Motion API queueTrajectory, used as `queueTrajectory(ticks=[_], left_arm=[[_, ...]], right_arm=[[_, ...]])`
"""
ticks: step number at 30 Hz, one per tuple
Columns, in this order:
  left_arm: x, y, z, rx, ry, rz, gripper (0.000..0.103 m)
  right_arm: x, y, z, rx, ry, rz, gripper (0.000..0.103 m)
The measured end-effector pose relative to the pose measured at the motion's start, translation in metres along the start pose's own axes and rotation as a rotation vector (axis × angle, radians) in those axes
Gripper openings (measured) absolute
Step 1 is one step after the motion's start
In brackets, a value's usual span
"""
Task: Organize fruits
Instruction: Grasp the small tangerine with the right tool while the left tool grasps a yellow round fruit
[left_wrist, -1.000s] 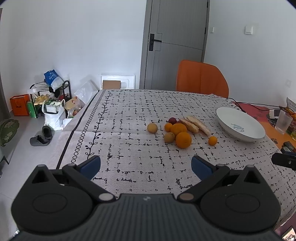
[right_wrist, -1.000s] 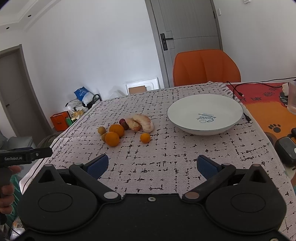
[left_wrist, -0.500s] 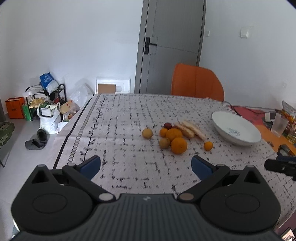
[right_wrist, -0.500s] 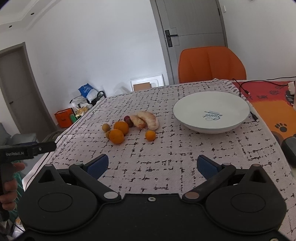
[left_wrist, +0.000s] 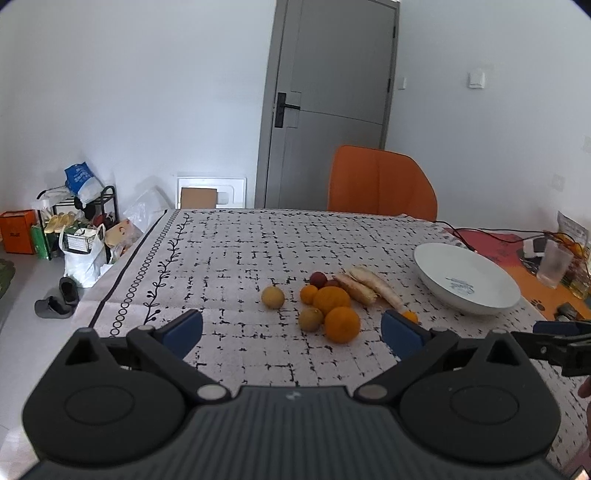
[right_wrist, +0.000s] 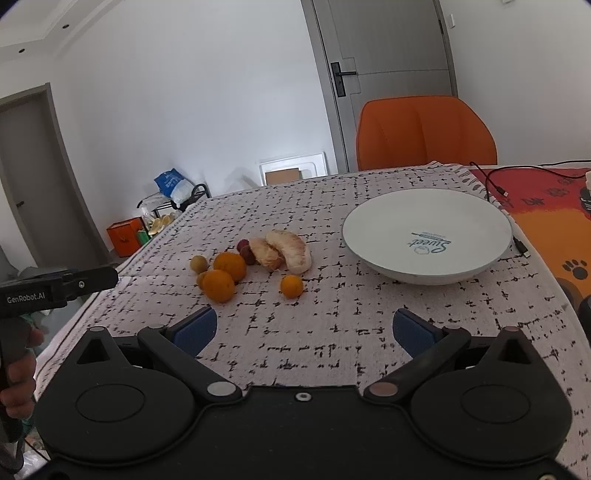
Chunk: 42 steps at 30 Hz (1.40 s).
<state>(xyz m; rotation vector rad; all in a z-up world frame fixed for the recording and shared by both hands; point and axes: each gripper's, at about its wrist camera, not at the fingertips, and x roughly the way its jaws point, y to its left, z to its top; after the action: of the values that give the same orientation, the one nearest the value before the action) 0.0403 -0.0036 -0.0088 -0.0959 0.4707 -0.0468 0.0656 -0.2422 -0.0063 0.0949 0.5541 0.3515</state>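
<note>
Nothing is in the bowl (right_wrist: 428, 225) yet, so the work looks to be at its very start: the approach to a first fruit. Both tongs are spread wide and pinch nothing; the left tongs (left_wrist: 291, 334) and right tongs (right_wrist: 304, 332) hang over the near part of the tabletop (left_wrist: 236, 254), apart from every fruit.

The fruit lies in 1 loose cluster about mid-tabletop, with the bowl to its right, toward the right edge. There are 2 large oranges (right_wrist: 218, 285), touching each other; 2 small oranges, 1 of them (right_wrist: 291, 286) alone on the near-right side of the cluster; 2 yellowish round fruits (left_wrist: 273, 297); and some dark red ones (left_wrist: 318, 279) at the back. 2 long pale pieces (right_wrist: 290, 251), perhaps peeled bananas, lie side by side. Their long axes run diagonally, near ends pointing toward the bowl and the near edge, far ends toward the red fruit.

The lone small orange seems the easiest first pick for the right tongs: lower over it, close gently, carry it to the bowl. The long pieces would call for a pinch across their width, and they look soft.
</note>
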Motion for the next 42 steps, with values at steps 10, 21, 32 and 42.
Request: queueTrajectory(ticks=[10, 21, 32, 42], left_arm=[[0.029, 0.003, 0.004, -0.017, -0.014, 0.002, 0.096], [0.067, 0.001, -0.003, -0.021, 0.045, -0.015, 0.070], [0.101, 0.004, -0.008, -0.050, 0.105, -0.034, 0.053], [0.110, 0.002, -0.006, -0.060, 0.105, -0.067, 0.049]], right_arm=[[0.029, -0.009, 0.007, 0.012, 0.013, 0.022, 0.091], [0.065, -0.007, 0.008, 0.025, 0.059, 0.066, 0.071], [0.091, -0.012, 0.008, 0.043, 0.091, 0.072, 0.056], [0.105, -0.006, 0.012, 0.025, 0.101, 0.103, 0.047]])
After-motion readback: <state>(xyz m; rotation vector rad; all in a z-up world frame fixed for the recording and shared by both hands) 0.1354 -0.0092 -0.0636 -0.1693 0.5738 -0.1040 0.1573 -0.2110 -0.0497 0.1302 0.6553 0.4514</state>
